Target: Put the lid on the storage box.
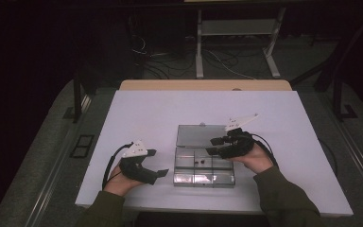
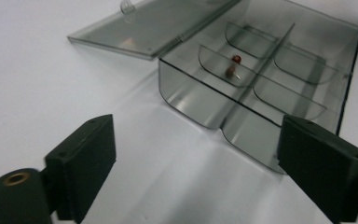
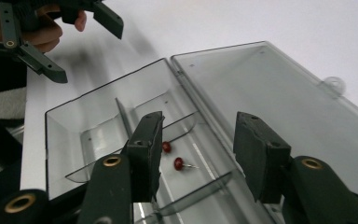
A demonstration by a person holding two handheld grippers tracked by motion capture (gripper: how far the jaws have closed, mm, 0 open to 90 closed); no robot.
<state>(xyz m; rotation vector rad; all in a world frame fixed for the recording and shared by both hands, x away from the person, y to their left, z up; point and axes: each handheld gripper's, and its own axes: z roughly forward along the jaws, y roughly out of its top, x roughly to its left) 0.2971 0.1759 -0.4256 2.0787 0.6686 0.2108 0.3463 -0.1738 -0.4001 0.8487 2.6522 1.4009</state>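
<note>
We hold our right claw (image 1: 216, 145) partly open over the clear compartment box (image 1: 203, 166), its jaws gripping nothing, with two red-headed pins (image 3: 179, 164) lying in a middle compartment below them. Our left claw (image 1: 157, 162) stands wide open and empty just beside the box's left end, above the white tabletop (image 1: 142, 113). The box's lid (image 1: 199, 136) lies flat, swung open on the far side, touching the tabletop.

Two pins (image 3: 179, 164) lie in the box's (image 1: 203, 178) middle compartment; lid (image 1: 201, 136) flat behind; table (image 1: 146, 113) beneath.
</note>
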